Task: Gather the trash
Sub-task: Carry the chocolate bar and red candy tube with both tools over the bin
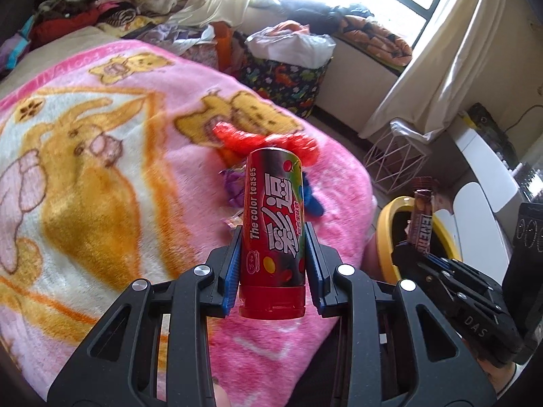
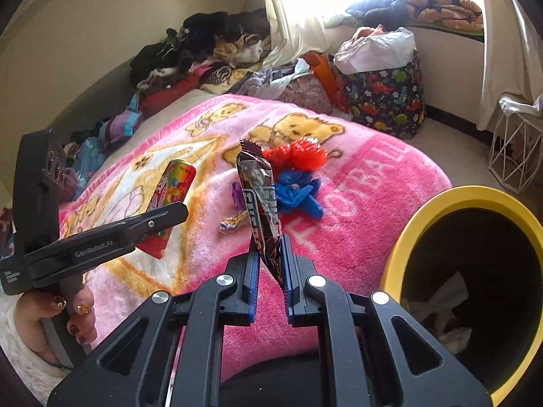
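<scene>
Two loads being carried | left gripper [image 1: 273, 268] clamping red cylindrical candy tube [image 1: 273, 230] | right gripper [image 2: 269, 271] pinching brown foil snack wrapper [image 2: 259, 200] | next: swinging both over yellow-rimmed round bin [image 2: 441, 203] at frame right, releasing.

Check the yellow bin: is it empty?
No, the right wrist view shows crumpled pale wrappers lying at the bottom of the yellow bin.

Glossy plastic candy tube [image 1: 273, 234], shiny foil wrapper [image 2: 261, 203], fluffy fleece blanket [image 1: 101, 169], smooth yellow bin [image 2: 475, 200]

One red candy tube [image 1: 273, 230], one brown wrapper [image 2: 259, 200], one yellow bin [image 2: 437, 213], perhaps four scraps on the blanket [image 2: 356, 203].
</scene>
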